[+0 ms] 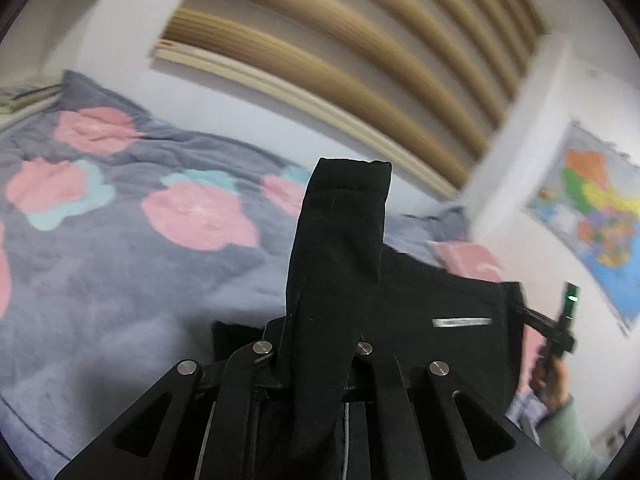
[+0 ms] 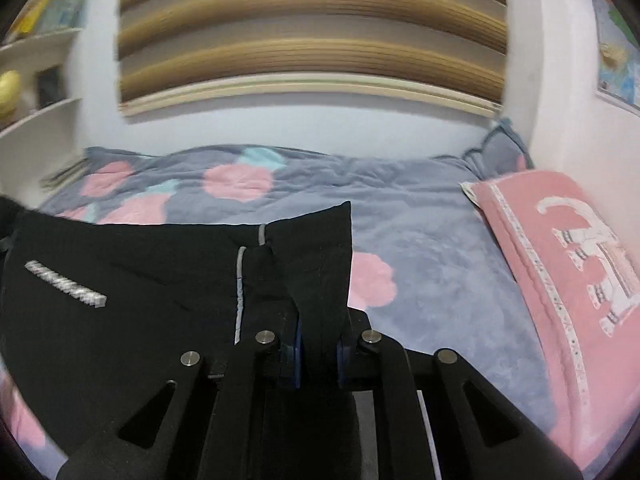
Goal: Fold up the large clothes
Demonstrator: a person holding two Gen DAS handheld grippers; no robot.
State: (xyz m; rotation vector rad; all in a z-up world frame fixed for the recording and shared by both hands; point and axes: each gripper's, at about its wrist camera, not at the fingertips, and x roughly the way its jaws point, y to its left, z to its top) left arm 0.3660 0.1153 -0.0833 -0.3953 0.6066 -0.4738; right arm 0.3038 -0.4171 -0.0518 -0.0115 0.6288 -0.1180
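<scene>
A large black garment [image 1: 440,300] with a silver bar mark hangs stretched between my two grippers above the bed. My left gripper [image 1: 320,344] is shut on one corner of it, and a fold of black cloth stands up from the jaws. My right gripper [image 2: 318,344] is shut on the other corner of the black garment [image 2: 120,300], with cloth pinched between its blue pads [image 2: 297,354]. The right gripper also shows at the far right of the left wrist view [image 1: 558,336], held in a hand.
A grey bed cover [image 2: 420,240] with pink and teal flowers lies under the garment. A pink pillow [image 2: 568,264] lies at the right. A wall with a striped blind [image 2: 312,40] is behind the bed, shelves [image 2: 36,80] at left, a map [image 1: 600,216] at right.
</scene>
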